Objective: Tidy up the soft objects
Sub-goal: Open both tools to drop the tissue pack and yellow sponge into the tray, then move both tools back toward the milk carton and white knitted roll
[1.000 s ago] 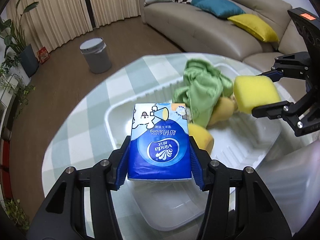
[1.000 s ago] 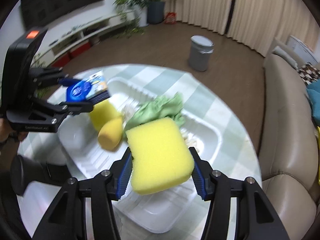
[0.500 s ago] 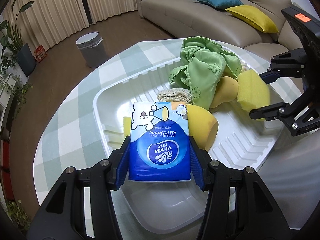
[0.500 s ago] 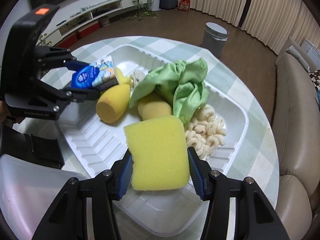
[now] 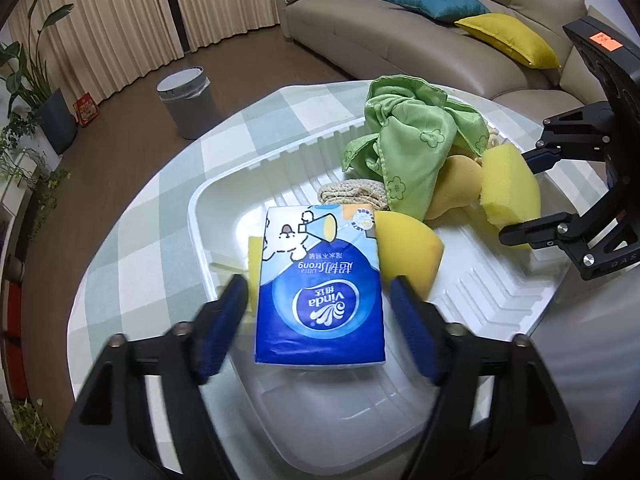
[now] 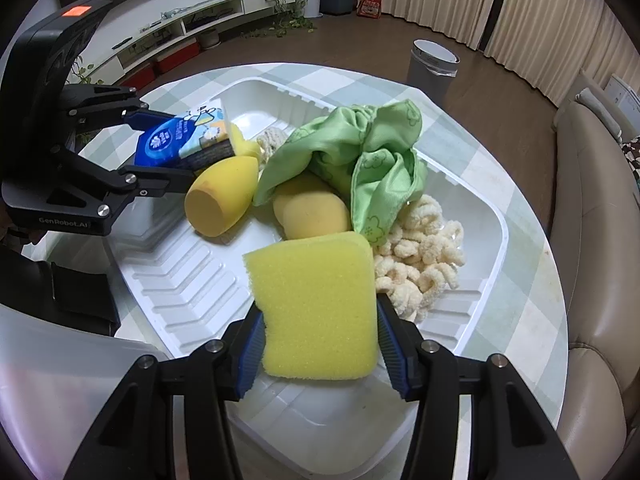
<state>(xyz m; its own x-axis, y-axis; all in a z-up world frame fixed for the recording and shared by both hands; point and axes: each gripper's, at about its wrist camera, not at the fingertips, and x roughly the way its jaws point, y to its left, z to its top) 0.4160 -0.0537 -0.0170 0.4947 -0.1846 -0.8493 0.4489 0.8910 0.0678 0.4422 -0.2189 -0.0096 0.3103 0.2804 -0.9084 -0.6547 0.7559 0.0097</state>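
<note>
A white tray (image 5: 280,160) (image 6: 476,312) on the table holds a green cloth (image 5: 412,136) (image 6: 360,152), two yellow egg-shaped sponges (image 6: 220,196) (image 6: 312,208), a cream chenille mop piece (image 6: 420,264) and a coil of rope (image 5: 352,192). My left gripper (image 5: 320,312) is open, its pads apart from the blue tissue pack (image 5: 320,284) (image 6: 176,140), which rests in the tray on a scrub sponge (image 6: 216,152). My right gripper (image 6: 320,344) (image 5: 524,196) is shut on a yellow block sponge (image 6: 316,304) (image 5: 508,184) low over the tray.
The round table carries a checked cloth (image 5: 152,200). A frosted plastic lid or bin (image 6: 48,380) lies at the near side. A grey waste bin (image 5: 186,100) stands on the floor, and a sofa with cushions (image 5: 420,20) is behind the table.
My left gripper's jaws have opened and let go of the tissue pack in the tray. My right gripper has lowered the yellow sponge closer to the tray.
</note>
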